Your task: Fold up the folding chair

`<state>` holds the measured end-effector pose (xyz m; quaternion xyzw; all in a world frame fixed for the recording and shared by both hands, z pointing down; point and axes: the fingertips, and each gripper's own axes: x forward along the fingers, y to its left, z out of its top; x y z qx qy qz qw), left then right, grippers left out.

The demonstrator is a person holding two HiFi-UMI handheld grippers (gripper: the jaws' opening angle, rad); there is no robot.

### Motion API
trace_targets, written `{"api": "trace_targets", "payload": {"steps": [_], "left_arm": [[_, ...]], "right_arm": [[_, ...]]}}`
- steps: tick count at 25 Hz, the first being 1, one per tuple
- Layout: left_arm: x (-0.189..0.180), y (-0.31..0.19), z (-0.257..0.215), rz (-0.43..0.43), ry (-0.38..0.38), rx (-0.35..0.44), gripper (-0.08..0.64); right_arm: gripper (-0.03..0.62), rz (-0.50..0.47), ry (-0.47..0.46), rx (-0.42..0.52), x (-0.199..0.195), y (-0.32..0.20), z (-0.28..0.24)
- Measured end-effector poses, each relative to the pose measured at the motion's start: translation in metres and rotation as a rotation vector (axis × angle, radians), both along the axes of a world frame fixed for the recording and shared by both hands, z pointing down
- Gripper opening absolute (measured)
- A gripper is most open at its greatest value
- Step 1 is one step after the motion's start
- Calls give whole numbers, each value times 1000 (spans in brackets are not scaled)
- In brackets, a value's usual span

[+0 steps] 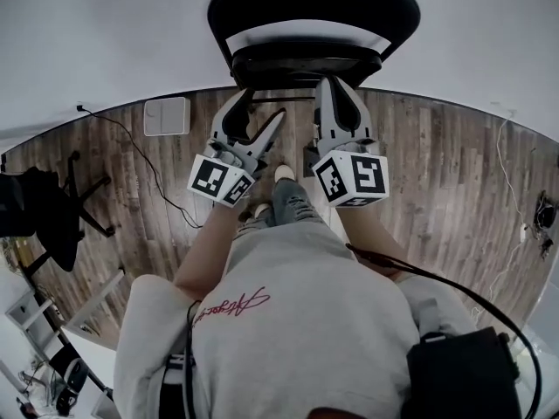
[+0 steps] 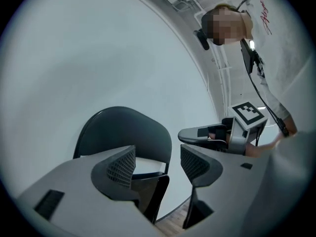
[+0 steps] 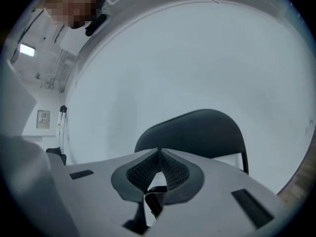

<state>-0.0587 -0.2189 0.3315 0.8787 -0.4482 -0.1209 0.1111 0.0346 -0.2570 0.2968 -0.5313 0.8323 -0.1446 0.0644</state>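
The black folding chair (image 1: 313,3) stands against the white wall, its backrest upright and its seat (image 1: 306,59) toward me. My left gripper (image 1: 259,112) is held open just before the seat's front left, nothing between its fingers. In the left gripper view the left gripper (image 2: 158,162) frames the chair (image 2: 123,132) beyond its jaws, apart from it. My right gripper (image 1: 336,85) reaches the seat's front right edge. In the right gripper view the right gripper (image 3: 159,154) has its pads pressed together, empty, below the backrest (image 3: 197,132). The right gripper (image 2: 190,134) also shows in the left gripper view.
A white flat box (image 1: 166,116) lies on the wood floor at the left, with a black cable (image 1: 148,164) trailing from it. A black office chair (image 1: 44,212) stands far left. More cables (image 1: 511,155) run at the right. My shoe (image 1: 284,173) is under the grippers.
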Motion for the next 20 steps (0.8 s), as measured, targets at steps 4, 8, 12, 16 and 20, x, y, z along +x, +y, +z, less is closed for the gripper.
{"api": "trace_targets", "payload": {"steps": [4,8,12,16,20], "left_arm": [[10,19,-30,35,18,54,253],[19,47,-45,104,-9,83,118],[16,74,-58,116,-59,125,38],[10,104,-74,146,-93,188,17],[-5,129,-81,115,-92,199,15]], "right_arm": [[23,-19,109,94,-15,31,-20],[18,-34,159,150,-28,66,-35],[18,-54,178,169,-44,98,-39],[18,-75,192,171,-58,130,-36],[18,-88,166,145,-66,164,-34]]}}
